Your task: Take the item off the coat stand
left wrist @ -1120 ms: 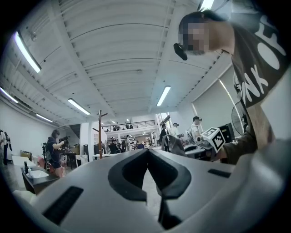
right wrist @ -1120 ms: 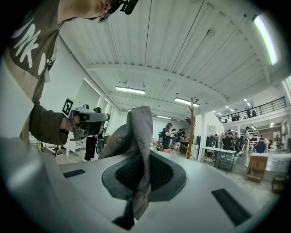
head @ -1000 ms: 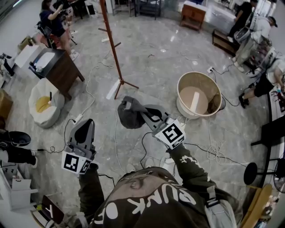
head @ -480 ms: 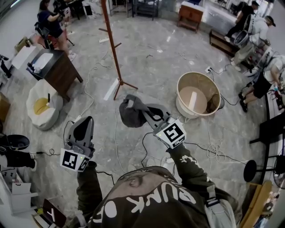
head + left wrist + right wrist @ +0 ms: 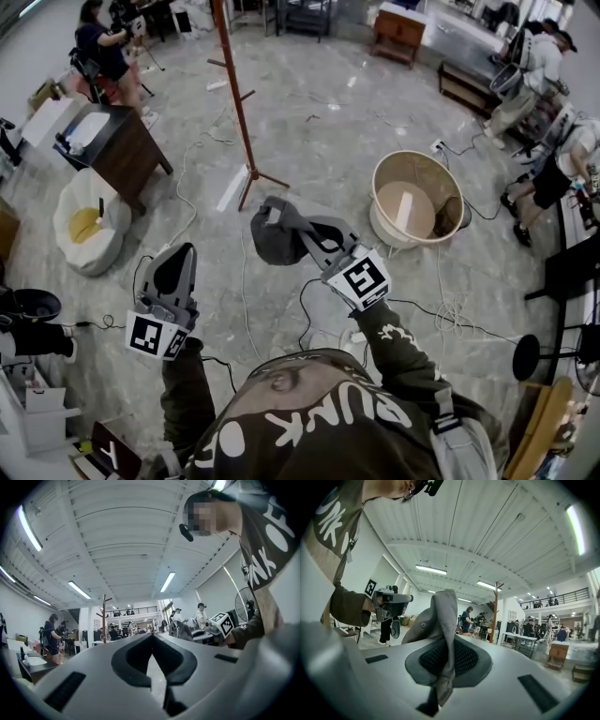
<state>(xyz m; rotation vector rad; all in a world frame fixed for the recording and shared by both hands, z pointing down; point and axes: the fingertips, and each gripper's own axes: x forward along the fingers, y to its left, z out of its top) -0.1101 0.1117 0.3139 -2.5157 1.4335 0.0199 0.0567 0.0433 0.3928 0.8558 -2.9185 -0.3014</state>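
A dark grey cap [image 5: 274, 241] hangs off the tip of my right gripper [image 5: 302, 231], well clear of the brown wooden coat stand [image 5: 235, 101], which stands on the floor further ahead. In the right gripper view a fold of the cap [image 5: 442, 620] is pinched between the shut jaws of the right gripper [image 5: 443, 666]. The coat stand [image 5: 494, 613] shows far behind it with bare pegs. My left gripper [image 5: 174, 255] is held lower left, its jaws shut with nothing in them. In its own view the left gripper [image 5: 151, 638] points at the distant coat stand [image 5: 104, 617].
A round tan tub [image 5: 419, 165] sits on the floor to the right. A dark wooden desk [image 5: 131, 148] and a white beanbag [image 5: 67, 232] are at the left. Cables [image 5: 450, 314] trail over the marble floor. Several people stand around the room's edges.
Almost nothing. The cap stays pinched in the right gripper, and both grippers keep their places, apart from a slight shift of the view.
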